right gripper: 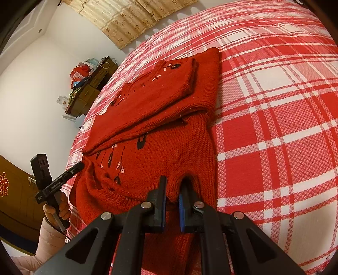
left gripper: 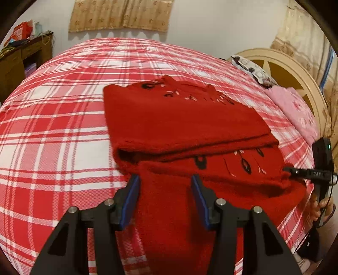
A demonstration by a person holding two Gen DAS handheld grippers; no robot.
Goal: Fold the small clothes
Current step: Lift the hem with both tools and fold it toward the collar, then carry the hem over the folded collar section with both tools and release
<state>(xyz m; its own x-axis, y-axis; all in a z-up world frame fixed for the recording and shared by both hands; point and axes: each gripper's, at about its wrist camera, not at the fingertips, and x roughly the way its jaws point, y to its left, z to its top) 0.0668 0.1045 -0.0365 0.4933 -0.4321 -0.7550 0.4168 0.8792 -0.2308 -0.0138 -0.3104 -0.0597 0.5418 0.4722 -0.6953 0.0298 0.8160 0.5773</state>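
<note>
Garment: your red knit sweater (left gripper: 186,127) lies partly folded on the bed (left gripper: 63,131), its upper half doubled back over the body, with black and pale pink embroidered motifs showing on both layers.
Garment position: it sits near the bed's near edge, and the hem end hangs over that edge toward you.
Left tool (left gripper: 164,184): you hold it over the near part of the sweater with the blue pads standing apart. Knit fabric lies between and below the pads, but they do not press it.
Right tool (right gripper: 171,190): the pads are together, clamped on a raised pinch of the sweater's edge, which stands up as a small hump between the fingers.
Right tool, from the left view: it appears at the right edge, its tip meeting the sweater's side.
Left tool, from the right view: your left hand (right gripper: 57,211) grips the handle beside the sweater's left edge.
Writing: white lettering runs along each tool's side bar. It looks like "Gen Robot AI" on the left tool, but I cannot confirm it.
Bed cover: red, pink and white plaid.
Surroundings: pink cloth (left gripper: 300,114) by the cream headboard (left gripper: 295,69); cluttered wooden dresser (left gripper: 23,59); beige patterned curtain (left gripper: 120,14).
</note>
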